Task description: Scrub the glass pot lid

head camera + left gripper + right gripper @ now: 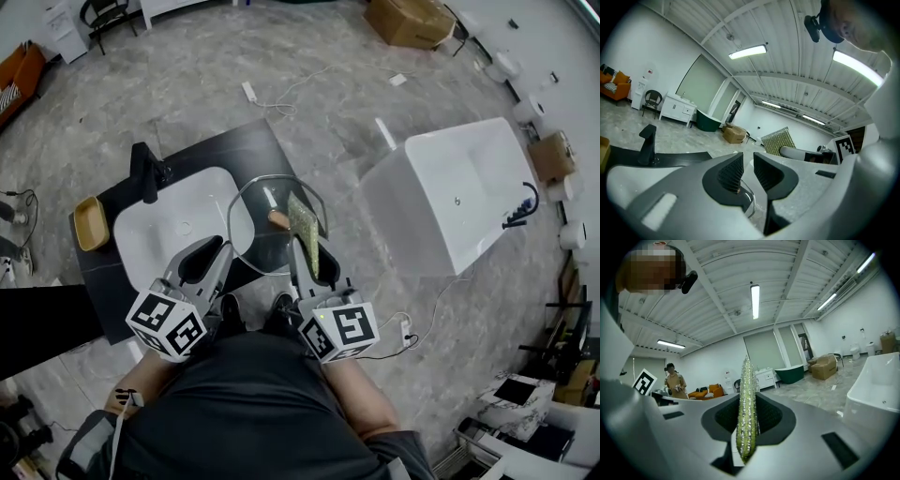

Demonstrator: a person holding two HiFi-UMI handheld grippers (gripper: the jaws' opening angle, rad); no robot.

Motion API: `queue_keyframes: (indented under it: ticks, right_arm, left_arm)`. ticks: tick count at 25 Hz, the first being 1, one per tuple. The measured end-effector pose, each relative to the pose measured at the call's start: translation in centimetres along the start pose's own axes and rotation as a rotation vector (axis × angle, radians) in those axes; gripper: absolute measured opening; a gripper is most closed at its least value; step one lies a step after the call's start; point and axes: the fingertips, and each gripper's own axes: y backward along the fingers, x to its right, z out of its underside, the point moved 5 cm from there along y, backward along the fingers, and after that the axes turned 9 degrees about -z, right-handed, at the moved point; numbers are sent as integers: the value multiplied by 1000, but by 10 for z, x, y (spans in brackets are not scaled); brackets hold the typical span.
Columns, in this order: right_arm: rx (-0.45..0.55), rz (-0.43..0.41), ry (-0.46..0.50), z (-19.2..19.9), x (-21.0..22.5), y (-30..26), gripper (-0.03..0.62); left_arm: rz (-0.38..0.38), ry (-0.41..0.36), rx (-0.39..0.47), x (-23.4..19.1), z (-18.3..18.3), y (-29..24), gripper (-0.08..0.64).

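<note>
The round glass pot lid (256,208) with its wooden knob (278,218) is held up over the right end of the white sink (173,230). My left gripper (225,249) is shut on the lid's near-left rim. In the left gripper view that rim (749,198) curves just under the nearly closed left gripper (747,162). My right gripper (304,259) is shut on a green scrub sponge (306,232) with a glittery face, which lies against the lid's right side. In the right gripper view the sponge (746,404) stands edge-on, filling the right gripper (746,414).
A black faucet (147,172) stands behind the basin on the dark counter (234,150). A wooden tray (91,223) sits at the counter's left end. A white bathtub (459,192) stands to the right, a cardboard box (410,21) farther back. Cables cross the floor.
</note>
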Motion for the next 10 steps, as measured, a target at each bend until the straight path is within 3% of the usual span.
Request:
queue_keyframes:
  ticks: [10]
  right_arm:
    - [5, 26, 3, 9, -29, -5, 64]
  left_arm:
    - [10, 10, -21, -25, 3, 20, 71]
